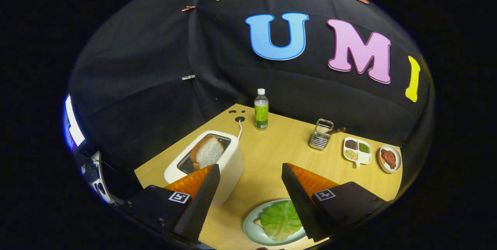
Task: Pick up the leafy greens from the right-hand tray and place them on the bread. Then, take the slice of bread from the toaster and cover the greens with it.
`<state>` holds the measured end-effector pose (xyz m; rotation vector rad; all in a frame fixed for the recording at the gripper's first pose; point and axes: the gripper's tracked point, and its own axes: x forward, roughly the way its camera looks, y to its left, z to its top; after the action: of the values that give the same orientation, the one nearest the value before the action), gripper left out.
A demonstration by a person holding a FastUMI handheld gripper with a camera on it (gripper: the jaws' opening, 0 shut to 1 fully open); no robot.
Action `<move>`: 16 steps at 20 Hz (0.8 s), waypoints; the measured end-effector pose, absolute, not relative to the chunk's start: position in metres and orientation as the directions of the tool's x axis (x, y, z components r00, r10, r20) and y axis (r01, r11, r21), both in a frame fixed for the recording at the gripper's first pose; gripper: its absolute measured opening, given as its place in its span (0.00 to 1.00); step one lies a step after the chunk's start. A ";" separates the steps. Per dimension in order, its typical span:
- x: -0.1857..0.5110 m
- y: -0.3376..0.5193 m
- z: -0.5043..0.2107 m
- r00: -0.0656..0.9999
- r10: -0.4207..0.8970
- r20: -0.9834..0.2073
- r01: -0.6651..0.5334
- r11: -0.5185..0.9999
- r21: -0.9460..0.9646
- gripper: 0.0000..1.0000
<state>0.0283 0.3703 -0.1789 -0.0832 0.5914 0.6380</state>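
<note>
Gripper view, as I see it from my remote station. My gripper (250, 170) hangs above a wooden table (271, 153) with its two fingers spread wide apart and nothing between them; neither finger touches any object.

Below the gap, at about 6 o'clock from the fingertips, lies a pale plate (250, 228). On it rests the leafy greens (280, 220), a single broad leaf, and a corner of the bread (257, 223) under it peeps out at the leaf's 9 o'clock edge. The right finger overlaps the leaf's 3 o'clock side in my view; I cannot tell any contact there.

At 10 o'clock from the gap stands a white toaster (229, 164), partly behind the left finger, with the slice of bread (207, 151) upright in its slot. A white cord (239, 127) runs from the toaster toward the table's far corner.

At 12 o'clock, well beyond the fingers, stands a bottle (261, 109) with a green label. At 2 o'clock sit a small wire basket (320, 134), then a divided dish (357, 150) holding grains or seeds, then a small round dish (389, 158) holding something reddish-brown, the last near the table's edge.
</note>
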 end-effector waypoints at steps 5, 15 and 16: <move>0.024 0.435 -0.185 0.594 0.583 -0.554 -0.662 0.746 0.076 0.99; 0.041 0.484 -0.243 0.595 0.489 -0.638 -0.655 0.755 -0.033 0.98; 0.044 0.485 -0.249 0.598 0.475 -0.646 -0.644 0.764 -0.034 0.98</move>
<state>0.0439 0.4855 -0.2494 -0.2771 0.6619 0.6585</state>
